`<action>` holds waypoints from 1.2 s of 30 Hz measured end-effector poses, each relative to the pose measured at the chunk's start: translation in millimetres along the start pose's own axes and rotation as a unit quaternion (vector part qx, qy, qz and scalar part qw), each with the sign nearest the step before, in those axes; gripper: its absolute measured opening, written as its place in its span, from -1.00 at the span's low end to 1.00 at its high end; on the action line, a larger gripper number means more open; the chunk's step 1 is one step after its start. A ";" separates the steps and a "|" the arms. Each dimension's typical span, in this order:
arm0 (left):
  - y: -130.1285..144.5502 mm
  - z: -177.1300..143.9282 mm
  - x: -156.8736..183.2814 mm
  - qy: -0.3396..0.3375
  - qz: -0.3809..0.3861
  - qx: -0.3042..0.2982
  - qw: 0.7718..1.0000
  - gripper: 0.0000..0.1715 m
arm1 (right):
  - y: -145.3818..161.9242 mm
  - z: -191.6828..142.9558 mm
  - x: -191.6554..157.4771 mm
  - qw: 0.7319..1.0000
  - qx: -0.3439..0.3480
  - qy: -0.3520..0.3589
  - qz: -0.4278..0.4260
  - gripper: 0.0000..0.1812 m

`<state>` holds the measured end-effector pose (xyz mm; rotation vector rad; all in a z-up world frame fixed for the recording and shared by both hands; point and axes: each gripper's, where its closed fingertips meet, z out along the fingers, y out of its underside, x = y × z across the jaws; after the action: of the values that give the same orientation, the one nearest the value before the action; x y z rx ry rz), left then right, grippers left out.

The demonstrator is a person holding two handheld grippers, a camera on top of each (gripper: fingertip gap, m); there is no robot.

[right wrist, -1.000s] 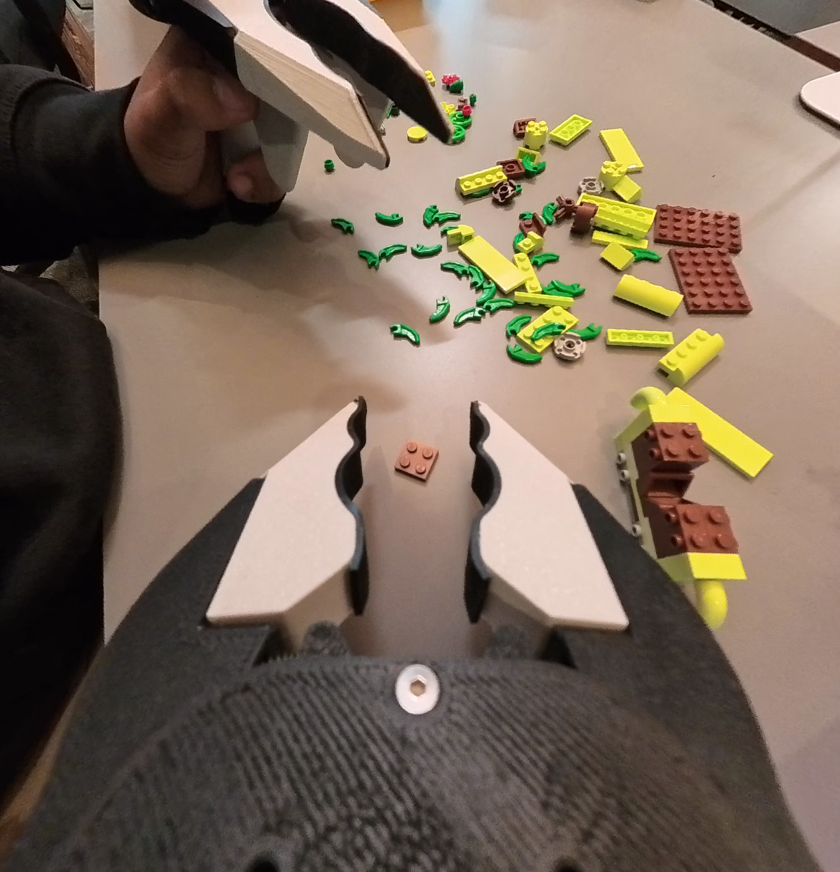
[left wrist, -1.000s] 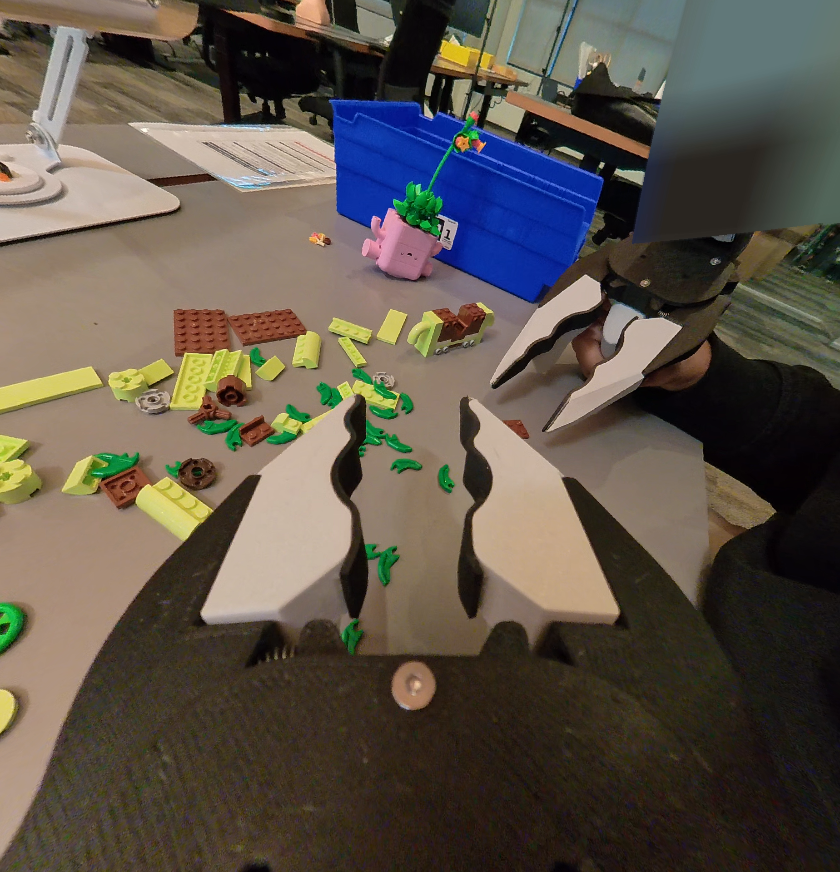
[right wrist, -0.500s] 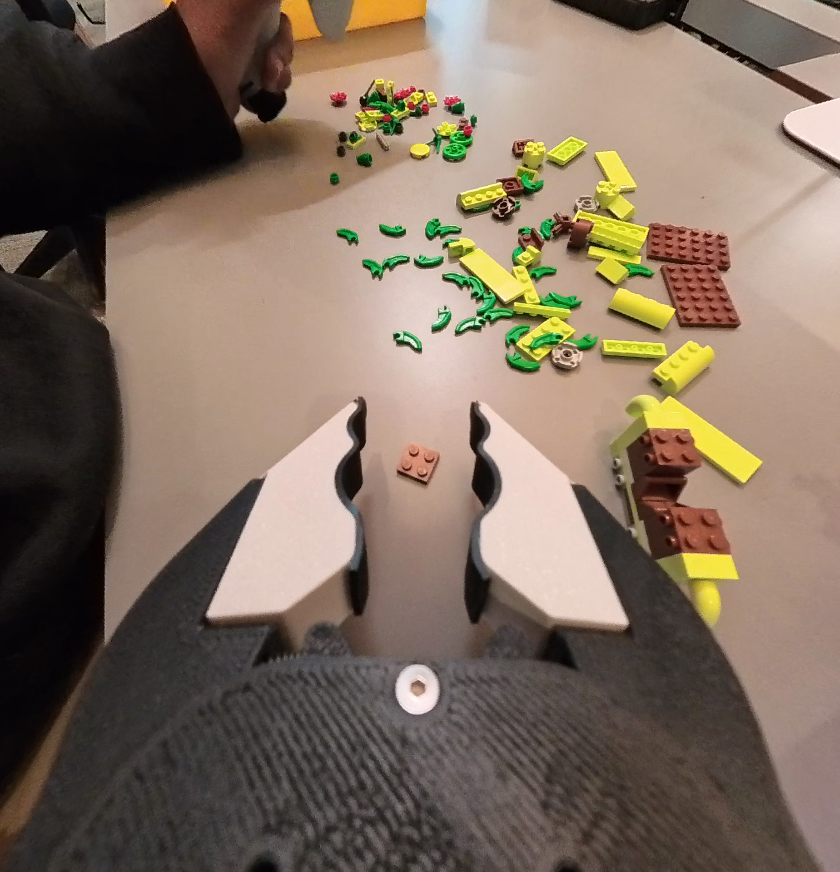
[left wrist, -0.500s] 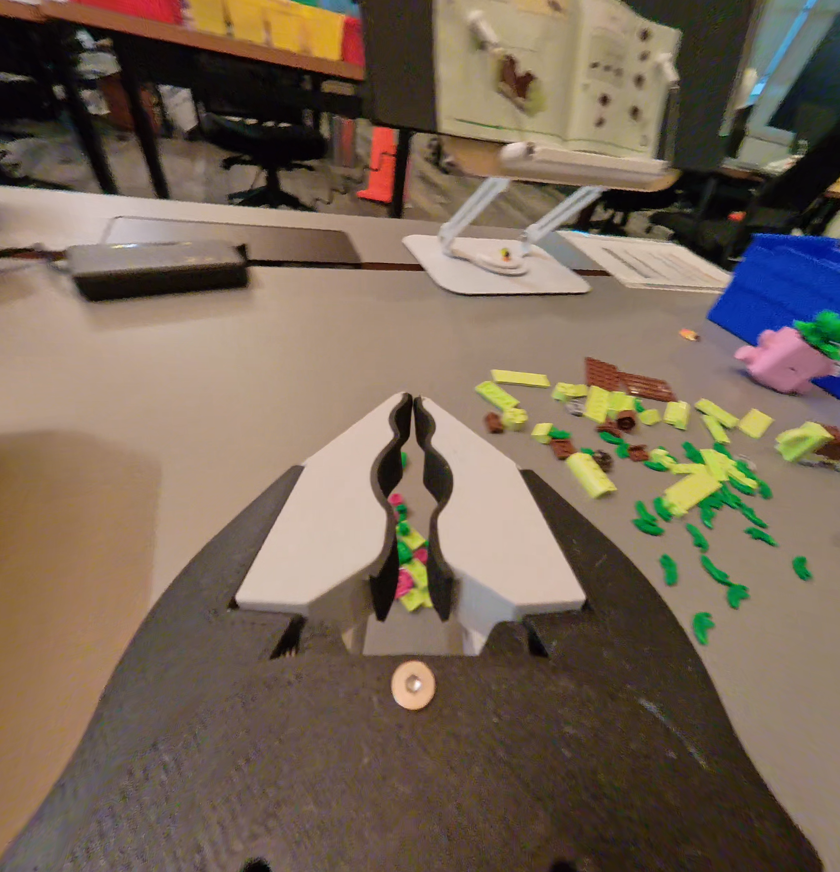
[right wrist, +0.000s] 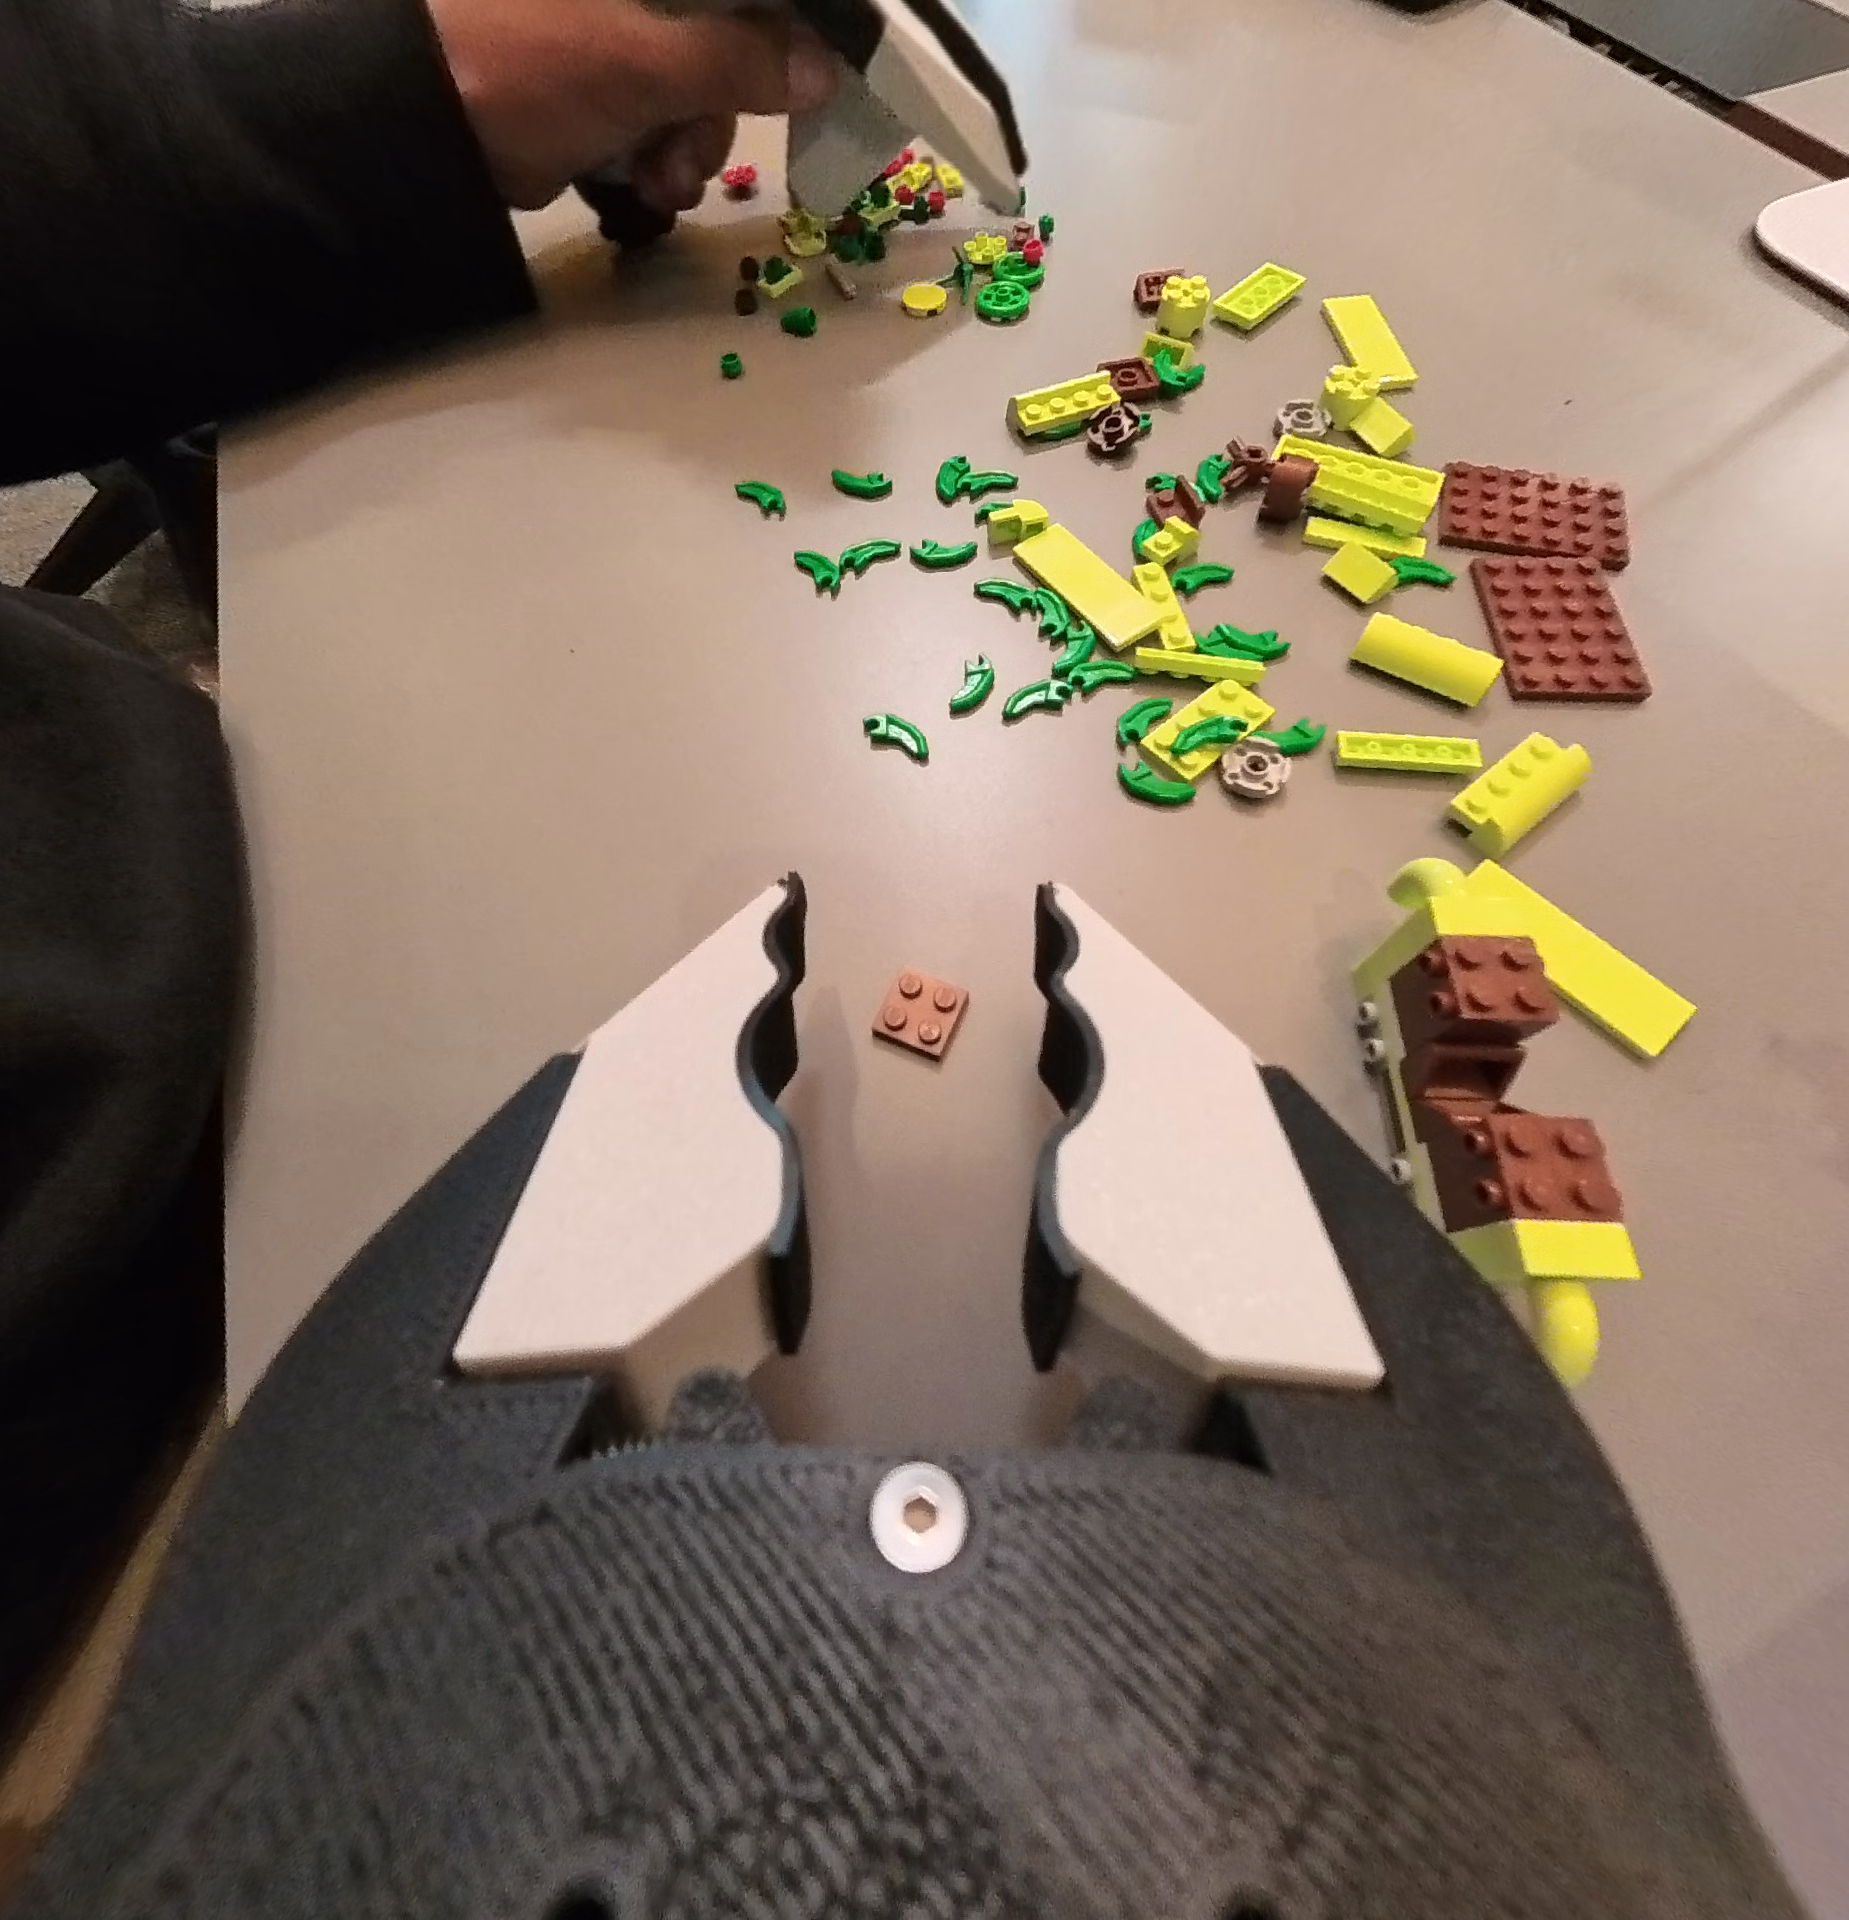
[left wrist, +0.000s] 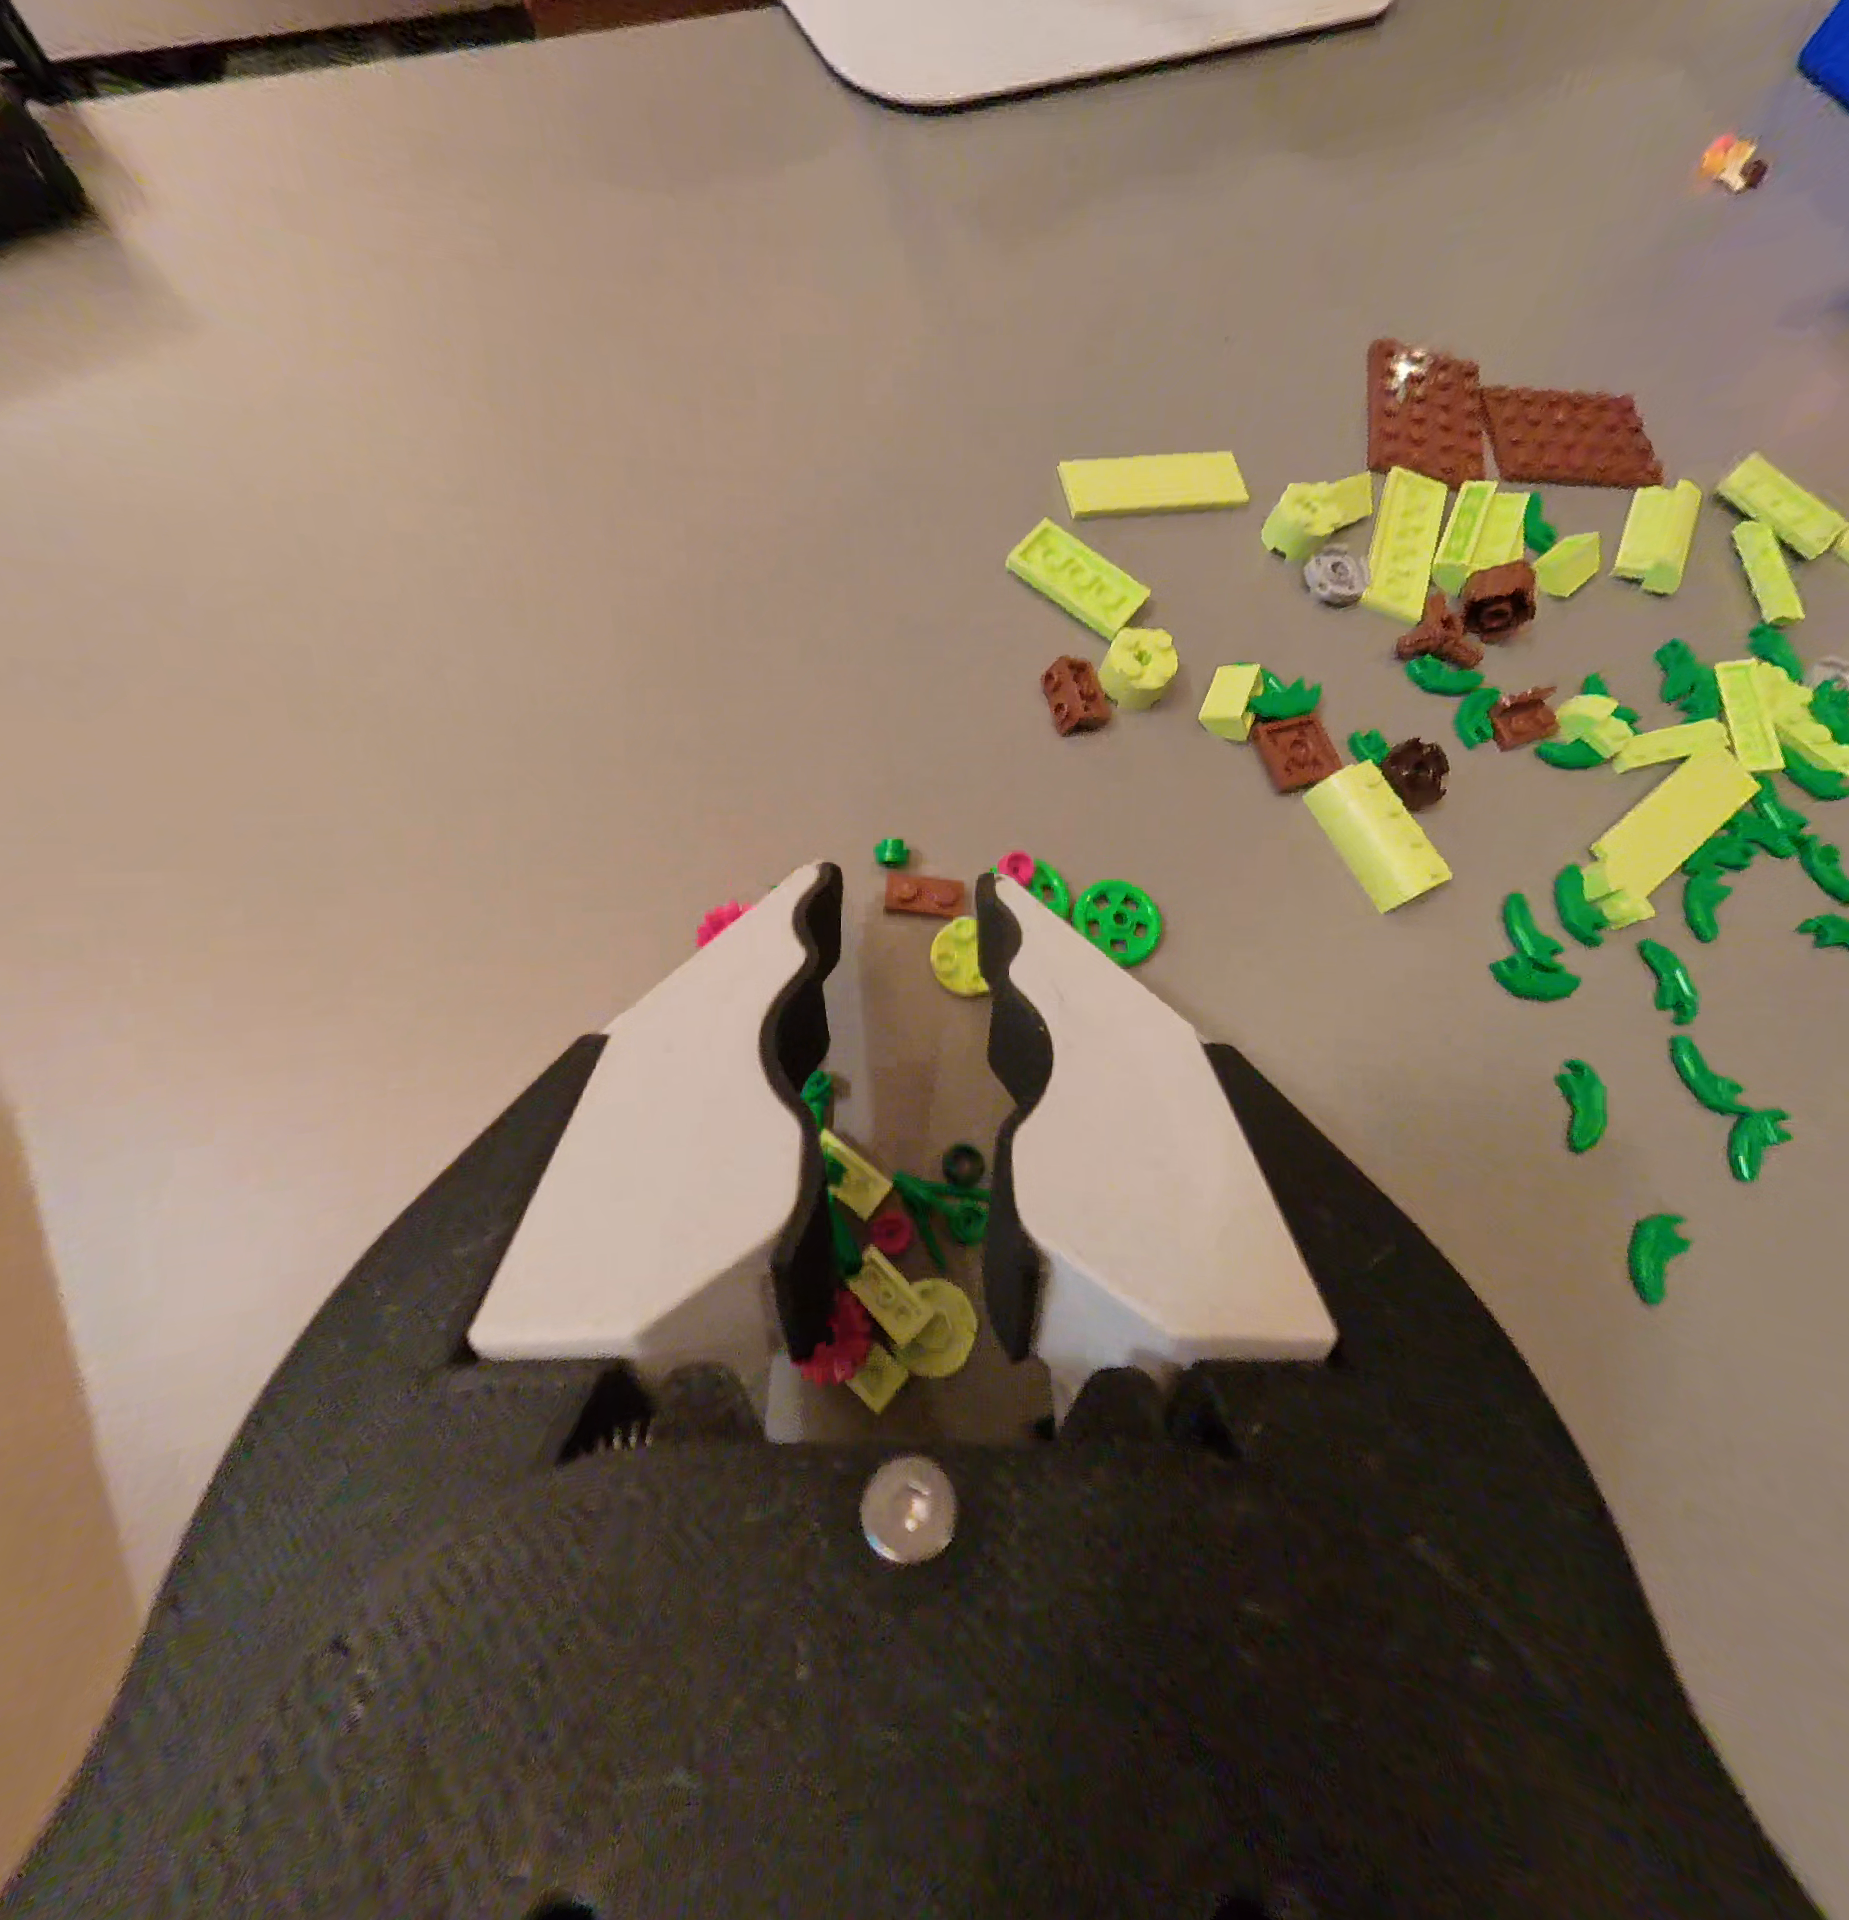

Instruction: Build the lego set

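My left gripper (left wrist: pixel 907 891) is open and points down over a pile of small lime, green and pink pieces (left wrist: pixel 899 1278) on the grey table. A small brown plate (left wrist: pixel 925 894) lies right at its fingertips, with a lime round tile (left wrist: pixel 956 956) and a green wheel (left wrist: pixel 1117 920) beside it. The left gripper also shows far off in the right wrist view (right wrist: pixel 920 192), over the same pile. My right gripper (right wrist: pixel 920 899) is open and empty, low over the table, with a brown 2x2 plate (right wrist: pixel 922 1015) lying between its fingers. A partly built lime and brown piece (right wrist: pixel 1481 1091) lies to its right.
Loose lime bricks, green leaves and two brown studded plates (right wrist: pixel 1554 623) are spread across the middle of the table; they also show in the left wrist view (left wrist: pixel 1502 426). A white stand base (left wrist: pixel 1055 42) is at the far edge. A dark sleeve (right wrist: pixel 172 208) lies along the left.
My left gripper has swung left away from the right gripper, tilted down over the small-piece pile, narrowed almost shut and then opened again. The right gripper has not moved.
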<state>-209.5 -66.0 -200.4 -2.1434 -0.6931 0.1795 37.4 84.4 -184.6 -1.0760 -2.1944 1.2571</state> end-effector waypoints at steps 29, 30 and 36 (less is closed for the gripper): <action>-24.1 -32.1 113.7 0.216 0.094 0.057 0.970 -0.87 | 2.9 2.8 -1.0 0.999 -0.013 0.018 -0.025 -0.56; -22.4 -35.2 138.3 0.251 0.112 0.057 0.960 -0.87 | 1.1 1.2 -0.2 1.000 -0.005 0.017 -0.019 -0.57; 24.0 -29.5 258.1 0.343 0.254 -0.025 0.904 -0.86 | -23.3 -24.1 6.4 0.994 0.103 0.013 0.015 -0.59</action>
<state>26.7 40.7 -171.3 -2.1868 0.2771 -0.3166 39.1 95.6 -152.5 -1.0396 -1.9845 1.4391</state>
